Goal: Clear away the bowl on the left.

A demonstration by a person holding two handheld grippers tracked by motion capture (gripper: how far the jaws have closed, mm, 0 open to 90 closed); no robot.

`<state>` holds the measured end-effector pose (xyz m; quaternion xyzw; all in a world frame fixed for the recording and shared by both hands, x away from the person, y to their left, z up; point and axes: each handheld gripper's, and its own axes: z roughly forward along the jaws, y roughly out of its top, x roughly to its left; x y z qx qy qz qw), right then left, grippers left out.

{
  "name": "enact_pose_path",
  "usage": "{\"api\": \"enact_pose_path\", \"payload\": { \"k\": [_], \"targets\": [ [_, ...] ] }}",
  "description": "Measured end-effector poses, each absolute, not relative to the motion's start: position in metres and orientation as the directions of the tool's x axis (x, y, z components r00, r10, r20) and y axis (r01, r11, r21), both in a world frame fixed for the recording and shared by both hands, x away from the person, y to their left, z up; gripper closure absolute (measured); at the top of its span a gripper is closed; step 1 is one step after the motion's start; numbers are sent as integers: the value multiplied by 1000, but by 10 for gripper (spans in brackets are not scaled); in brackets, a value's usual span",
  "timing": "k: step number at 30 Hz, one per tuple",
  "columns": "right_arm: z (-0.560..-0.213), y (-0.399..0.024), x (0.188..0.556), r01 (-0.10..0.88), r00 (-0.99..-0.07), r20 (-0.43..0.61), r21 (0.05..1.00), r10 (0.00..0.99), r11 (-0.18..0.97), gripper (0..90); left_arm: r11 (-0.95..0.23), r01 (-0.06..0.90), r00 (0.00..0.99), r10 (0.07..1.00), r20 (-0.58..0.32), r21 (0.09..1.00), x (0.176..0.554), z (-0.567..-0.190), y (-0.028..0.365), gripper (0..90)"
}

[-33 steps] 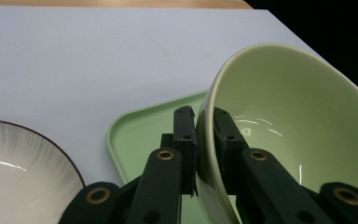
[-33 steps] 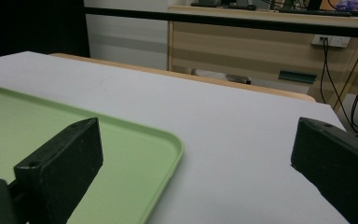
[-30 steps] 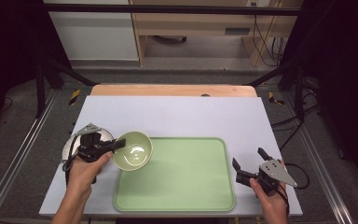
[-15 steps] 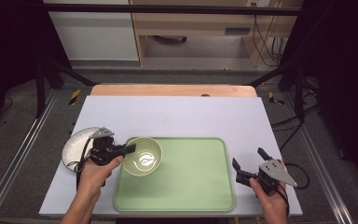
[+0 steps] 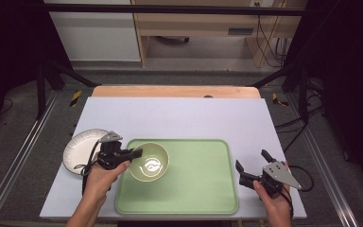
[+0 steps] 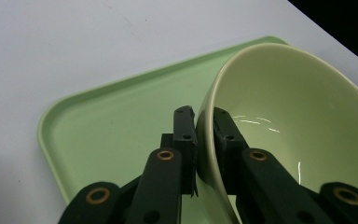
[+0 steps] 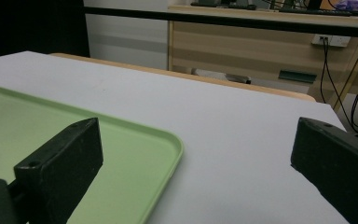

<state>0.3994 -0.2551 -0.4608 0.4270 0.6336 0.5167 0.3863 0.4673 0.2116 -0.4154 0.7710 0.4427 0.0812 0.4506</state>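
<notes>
A pale green bowl [image 5: 150, 163] sits over the left part of the green tray [image 5: 194, 189]. My left gripper [image 5: 134, 153] is shut on the bowl's left rim. In the left gripper view the bowl [image 6: 303, 121] has its wall pinched by my left gripper [image 6: 204, 135], one jaw outside and one inside, above the tray [image 6: 107, 121]. My right gripper [image 5: 251, 166] rests open at the tray's right edge with nothing between its jaws. In the right gripper view the tray's corner [image 7: 158, 140] lies between the wide-apart jaws.
A white plate [image 5: 78, 149] lies on the table left of the tray, partly behind my left hand. The pale table top [image 5: 194, 118] stretches beyond the tray to a wooden strip [image 5: 175, 91] at the far edge. Cabinets and cables stand past the table.
My left gripper has carried the bowl rightward and down from beside the white plate onto the left part of the tray. The right gripper has stayed where it was.
</notes>
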Motion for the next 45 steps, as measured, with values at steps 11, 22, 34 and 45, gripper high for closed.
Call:
{"api": "enact_pose_path", "payload": {
  "k": [11, 22, 34, 45],
  "targets": [
    [-461, -255, 399, 142, -338, -48, 985, 940, 101, 24, -216, 614, 599, 754, -270, 759, 468, -419, 209, 822],
    [-461, -256, 399, 141, -338, -48, 985, 940, 101, 25, -232, 630, 598, 754, -272, 741, 470, -428, 206, 822],
    [-461, -256, 399, 144, -335, -44, 985, 941, 97, 24, -245, 642, 596, 756, -272, 726, 473, -434, 210, 821],
    [-461, -256, 400, 146, -334, -44, 984, 942, 98, 25, -248, 651, 592, 757, -276, 717, 473, -438, 209, 821]
  ]
}}
